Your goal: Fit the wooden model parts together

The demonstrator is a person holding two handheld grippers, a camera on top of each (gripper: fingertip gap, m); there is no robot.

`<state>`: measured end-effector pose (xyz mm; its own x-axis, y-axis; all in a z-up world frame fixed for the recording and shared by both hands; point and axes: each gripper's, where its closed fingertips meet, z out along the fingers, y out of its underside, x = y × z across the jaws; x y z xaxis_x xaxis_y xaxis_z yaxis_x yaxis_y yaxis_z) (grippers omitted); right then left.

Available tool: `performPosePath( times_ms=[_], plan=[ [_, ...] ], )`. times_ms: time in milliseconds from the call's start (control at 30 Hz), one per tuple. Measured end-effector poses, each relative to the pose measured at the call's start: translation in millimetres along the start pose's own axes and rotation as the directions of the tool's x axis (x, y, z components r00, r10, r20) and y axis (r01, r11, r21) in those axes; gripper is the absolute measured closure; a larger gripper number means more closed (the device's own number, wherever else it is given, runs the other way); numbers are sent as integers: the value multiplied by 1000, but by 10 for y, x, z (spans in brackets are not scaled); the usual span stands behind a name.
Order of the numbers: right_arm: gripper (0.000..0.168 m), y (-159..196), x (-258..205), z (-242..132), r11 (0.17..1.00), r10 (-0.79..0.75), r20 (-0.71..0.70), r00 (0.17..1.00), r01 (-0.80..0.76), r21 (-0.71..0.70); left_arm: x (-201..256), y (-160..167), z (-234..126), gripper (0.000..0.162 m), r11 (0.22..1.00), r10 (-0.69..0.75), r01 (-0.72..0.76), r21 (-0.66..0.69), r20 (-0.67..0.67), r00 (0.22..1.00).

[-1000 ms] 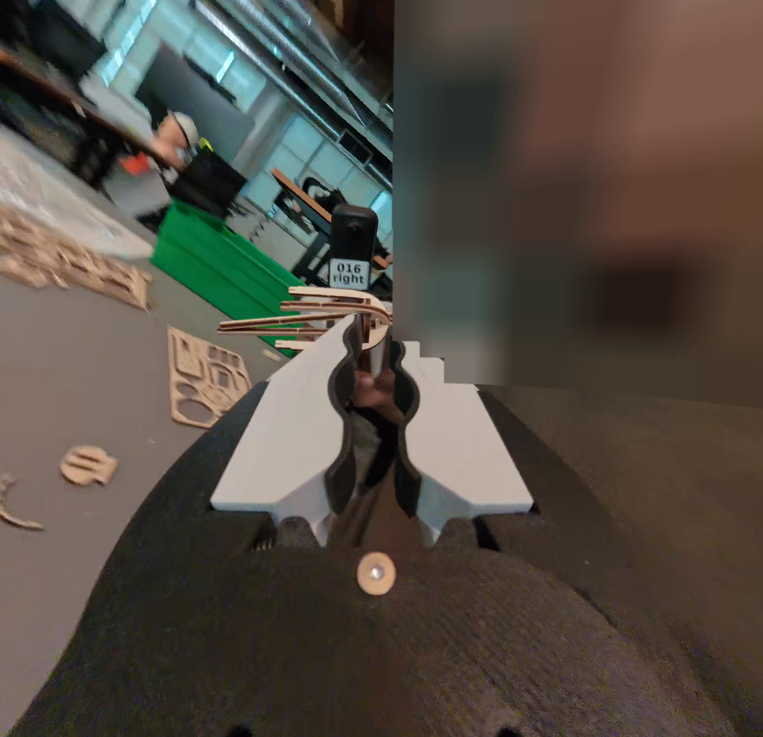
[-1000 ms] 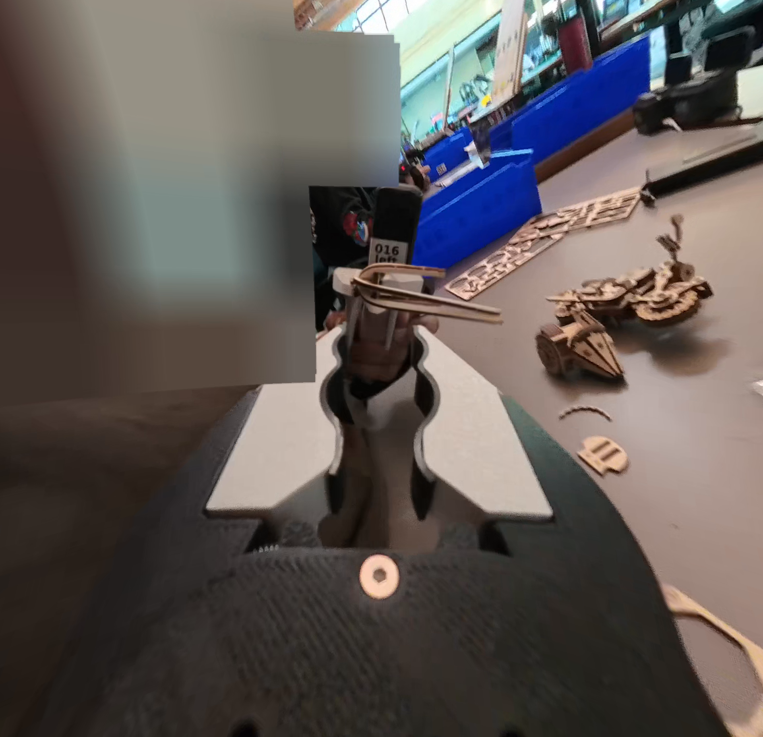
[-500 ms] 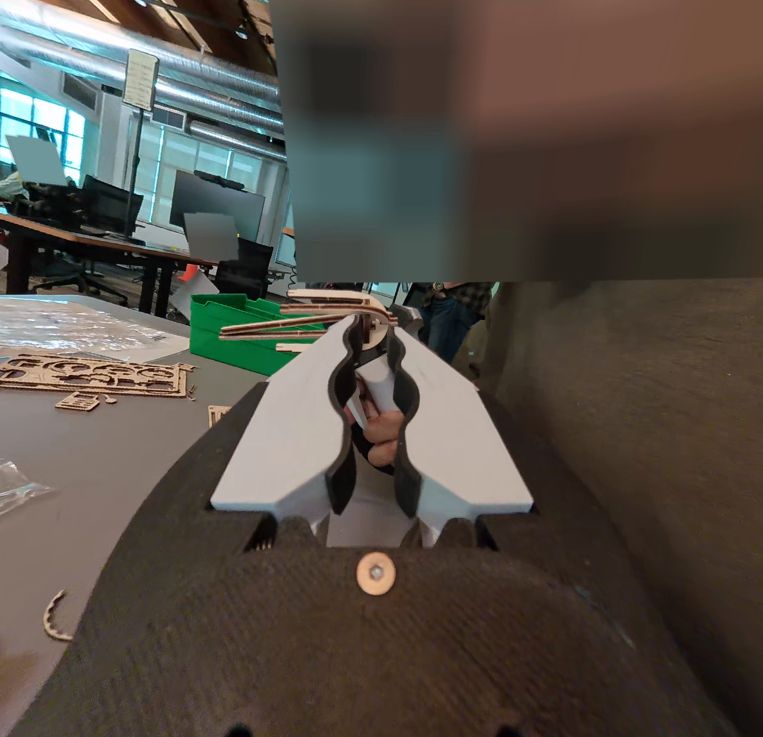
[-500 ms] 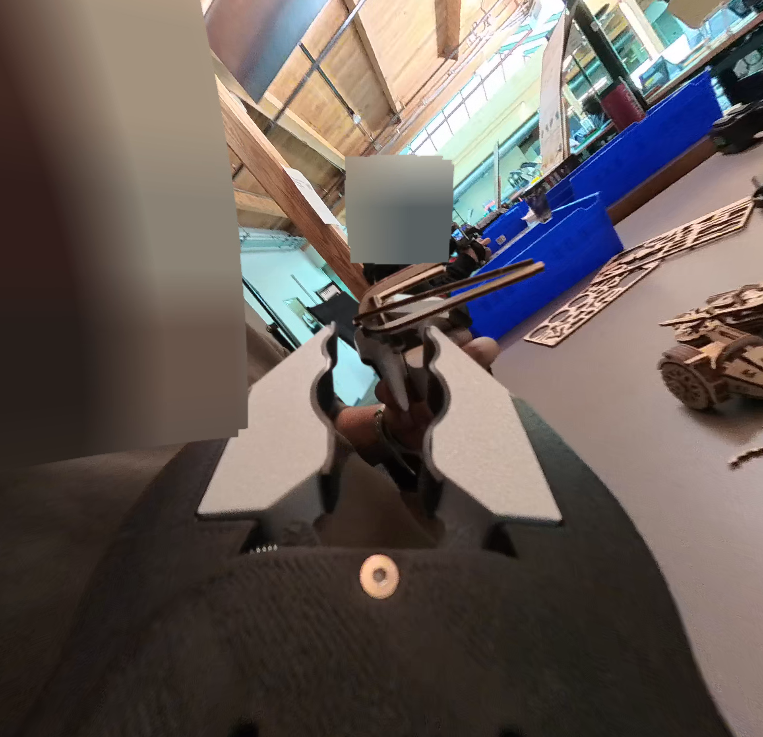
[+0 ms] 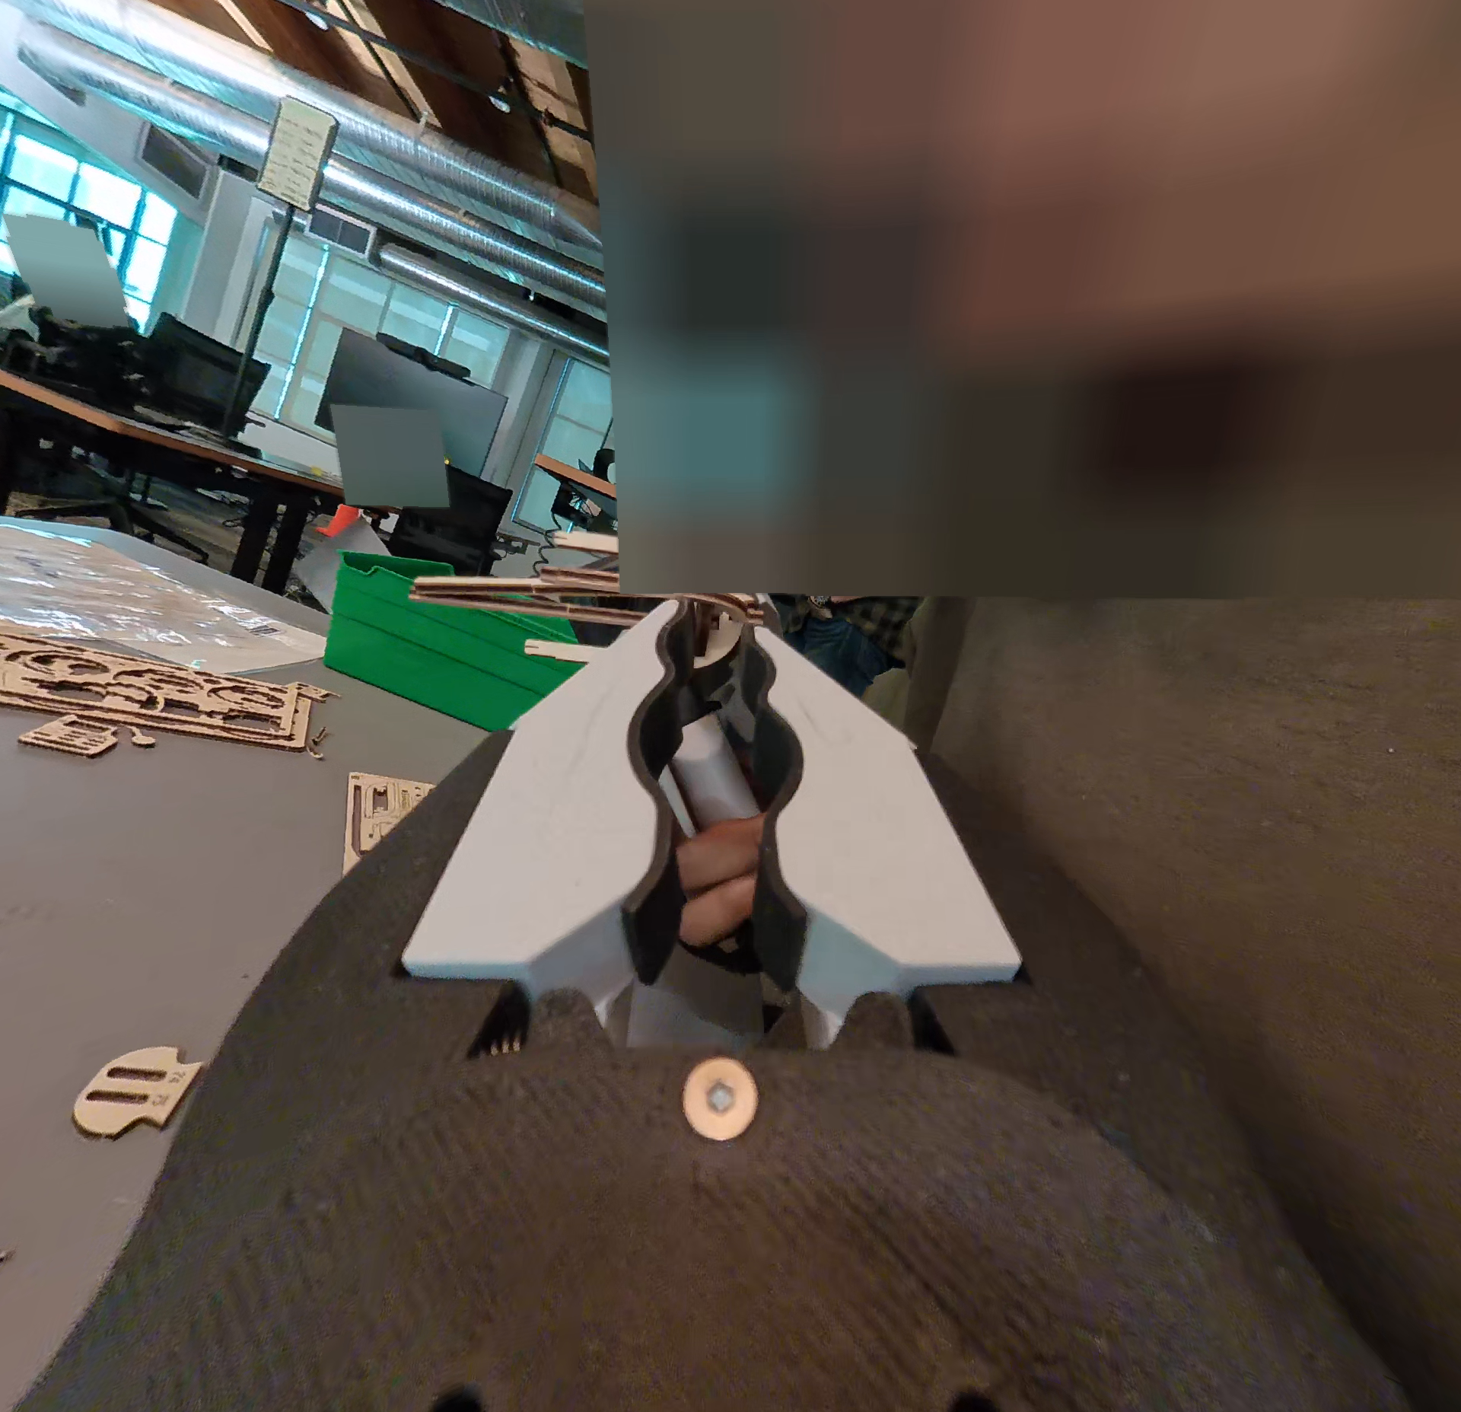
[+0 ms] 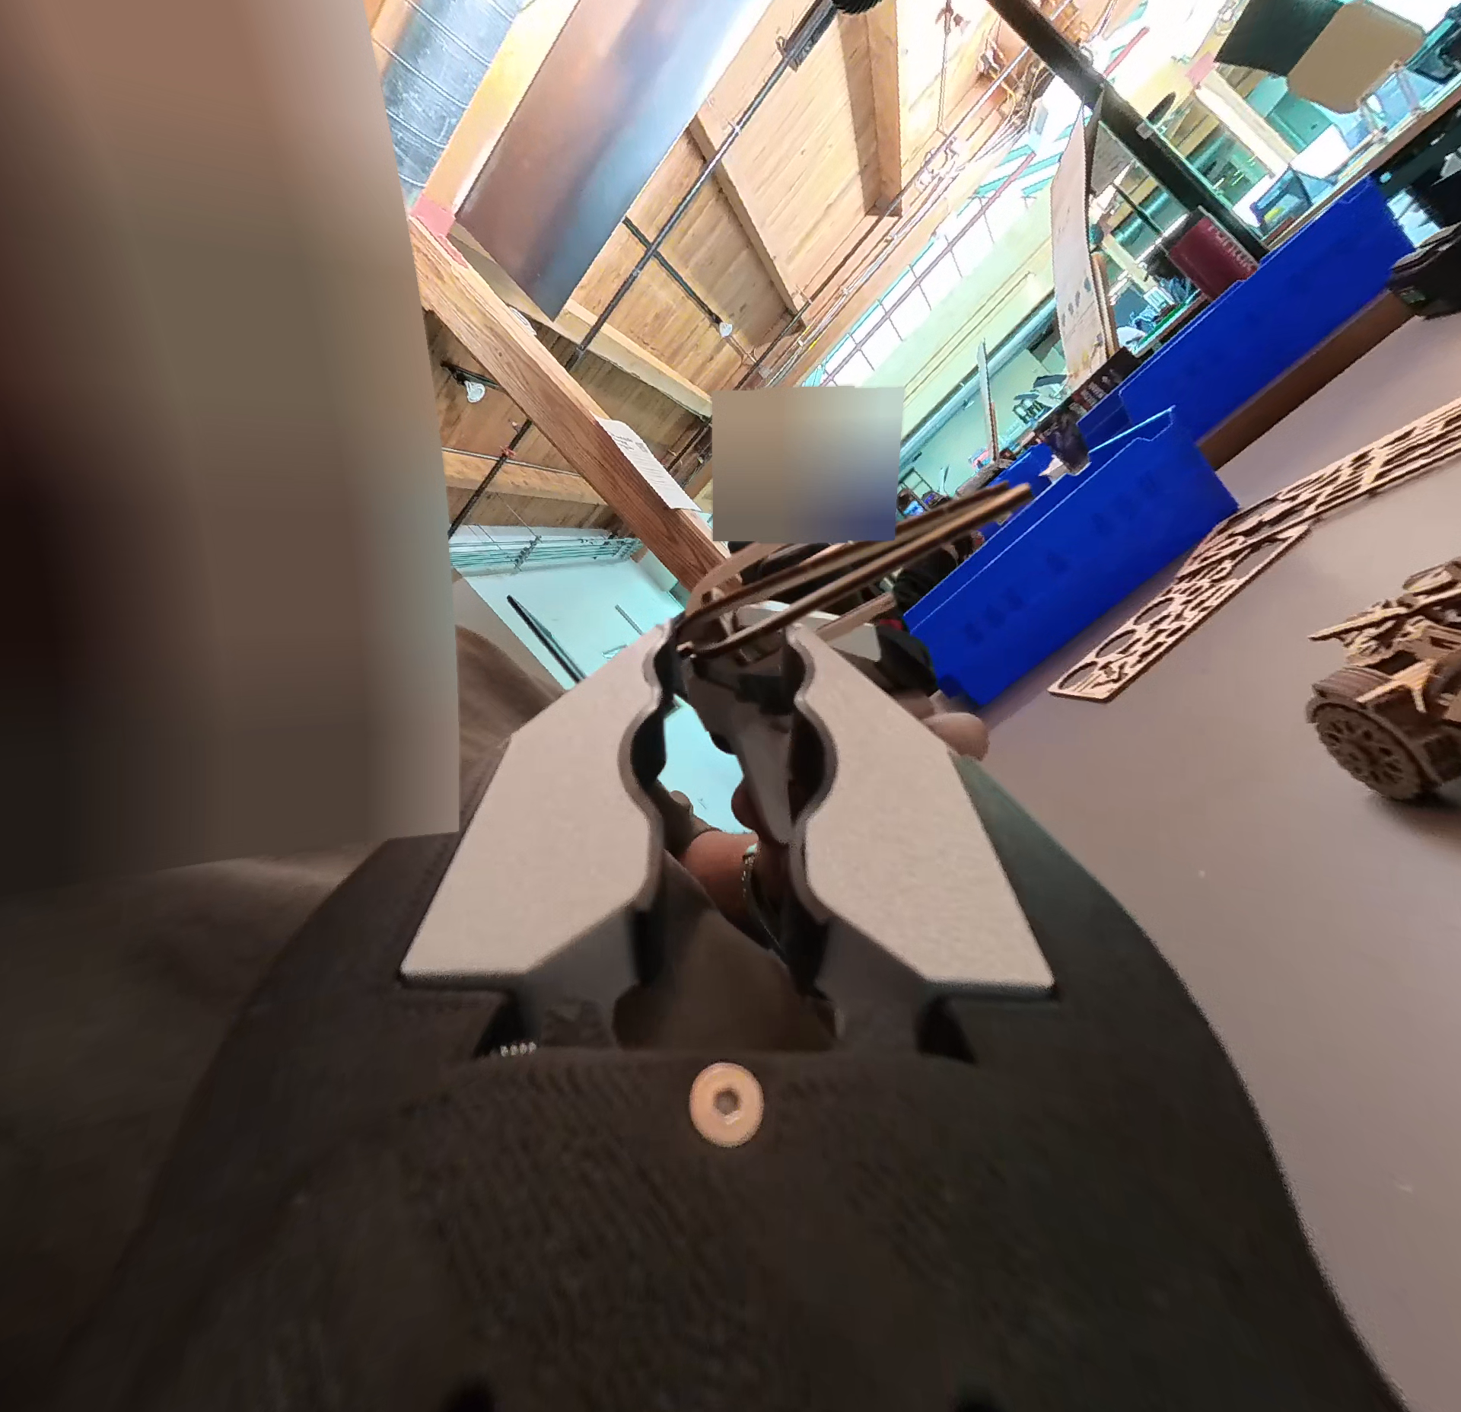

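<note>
A small wooden assembly of thin curved slats (image 5: 506,595) is held up in the air between both grippers, which face each other tip to tip. My left gripper (image 5: 715,615) is shut on its rounded end, with the slats sticking out to the left. In the right wrist view the same assembly (image 6: 870,559) fans out to the upper right, and my right gripper (image 6: 731,646) is closed around its near end. The opposite gripper's pale fingers (image 5: 711,773) and a hand show through the gap. They also show in the right wrist view (image 6: 759,757).
On the grey table lie laser-cut wooden sheets (image 5: 158,694), a small loose slotted piece (image 5: 130,1089) and a green bin (image 5: 427,646). To the right are a blue bin (image 6: 1067,583), another cut sheet (image 6: 1233,575) and a built wooden vehicle model (image 6: 1391,710). Less than 4 cm separates the two grippers' tips.
Both grippers have tilted upward with the assembly between them, so ceiling now fills the right view. The right jaws have narrowed onto the assembly. The left grip is unchanged.
</note>
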<state>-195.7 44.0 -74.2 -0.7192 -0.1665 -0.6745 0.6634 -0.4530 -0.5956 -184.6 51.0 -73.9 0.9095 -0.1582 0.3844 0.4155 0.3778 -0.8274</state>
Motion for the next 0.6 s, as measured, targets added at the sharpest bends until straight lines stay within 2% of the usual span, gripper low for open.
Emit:
performPosePath(
  times_ms=[133,500,567,600],
  plan=[
    [150,12,11,-5,1000,10,5,1000,-10,0,-33,11,-6,151,999,-35,35,2,1,999],
    [153,-31,47,-49,1000,-14,-20,1000,14,0,-103,14,-2,150,994,-107,107,-14,8,994],
    [161,-81,24,-72,999,-30,-9,1000,30,16,-141,20,-14,145,993,-112,113,-22,29,993],
    [161,-104,26,-84,999,-36,-12,999,36,17,-148,32,-23,153,992,-122,123,-33,31,992]
  ],
)
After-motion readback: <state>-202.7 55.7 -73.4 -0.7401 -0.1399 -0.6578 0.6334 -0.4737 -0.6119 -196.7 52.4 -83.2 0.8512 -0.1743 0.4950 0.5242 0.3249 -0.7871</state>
